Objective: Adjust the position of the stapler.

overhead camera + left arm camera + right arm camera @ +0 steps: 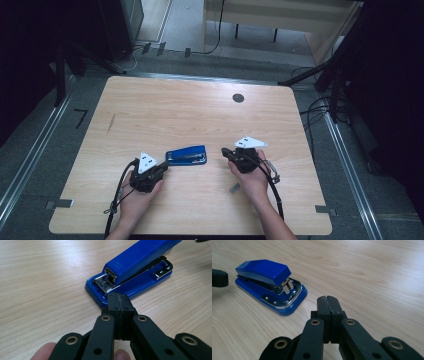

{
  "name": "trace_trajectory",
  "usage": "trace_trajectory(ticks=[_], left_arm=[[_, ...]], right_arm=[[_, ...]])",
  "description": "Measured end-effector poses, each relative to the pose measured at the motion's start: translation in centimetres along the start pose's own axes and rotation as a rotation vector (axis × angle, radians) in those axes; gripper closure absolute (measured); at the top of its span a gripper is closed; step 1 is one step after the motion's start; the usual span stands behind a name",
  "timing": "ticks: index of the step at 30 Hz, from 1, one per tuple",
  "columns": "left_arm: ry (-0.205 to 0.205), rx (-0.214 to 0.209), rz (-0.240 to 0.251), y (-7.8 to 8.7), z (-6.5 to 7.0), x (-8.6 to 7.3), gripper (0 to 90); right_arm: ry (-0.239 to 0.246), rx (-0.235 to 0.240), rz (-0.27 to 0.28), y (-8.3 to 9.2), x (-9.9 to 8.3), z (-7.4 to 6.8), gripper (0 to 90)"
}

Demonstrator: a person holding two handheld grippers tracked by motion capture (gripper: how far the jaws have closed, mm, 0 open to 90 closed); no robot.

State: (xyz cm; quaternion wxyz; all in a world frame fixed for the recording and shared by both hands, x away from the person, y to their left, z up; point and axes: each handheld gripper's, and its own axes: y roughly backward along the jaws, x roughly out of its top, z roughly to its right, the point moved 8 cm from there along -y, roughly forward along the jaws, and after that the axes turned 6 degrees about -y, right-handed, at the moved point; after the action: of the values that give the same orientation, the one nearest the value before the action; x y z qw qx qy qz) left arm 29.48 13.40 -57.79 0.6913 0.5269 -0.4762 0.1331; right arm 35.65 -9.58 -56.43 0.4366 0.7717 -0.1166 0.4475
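Observation:
A blue stapler (187, 156) lies flat on the wooden table (190, 105), between the two hands. My left gripper (165, 165) sits just left of it, jaws shut with nothing between them. In the left gripper view its tips (119, 297) nearly touch the near end of the stapler (132, 272). My right gripper (225, 151) points at the stapler from the right, a short gap away, jaws shut and empty. The right gripper view shows its tips (327, 300) beside the stapler (270, 285), whose metal-plated end faces them.
A dark round hole (238, 98) marks the table's far right part. A small grey piece (234, 188) lies on the table by the right wrist. Cables (117, 197) trail from both grippers toward the near edge. Dark stands and floor rails flank the table.

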Motion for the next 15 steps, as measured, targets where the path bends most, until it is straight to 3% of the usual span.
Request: trace_trajectory(ticks=[1,9,15], left_arm=[[0.009,0.001,-0.009,-0.1,-0.1,0.0,90.0],[0.017,0.012,-0.047,-0.6,-0.3,-0.1,90.0],[0.020,0.017,-0.073,-0.8,-0.4,-0.2,90.0]], right_arm=[[-0.008,0.020,0.003,-1.0,0.3,-0.3,90.0],[0.004,0.037,-0.064,-4.5,0.3,-1.1,90.0],[-0.002,0.048,-0.084,-5.9,0.7,-1.4,90.0]])
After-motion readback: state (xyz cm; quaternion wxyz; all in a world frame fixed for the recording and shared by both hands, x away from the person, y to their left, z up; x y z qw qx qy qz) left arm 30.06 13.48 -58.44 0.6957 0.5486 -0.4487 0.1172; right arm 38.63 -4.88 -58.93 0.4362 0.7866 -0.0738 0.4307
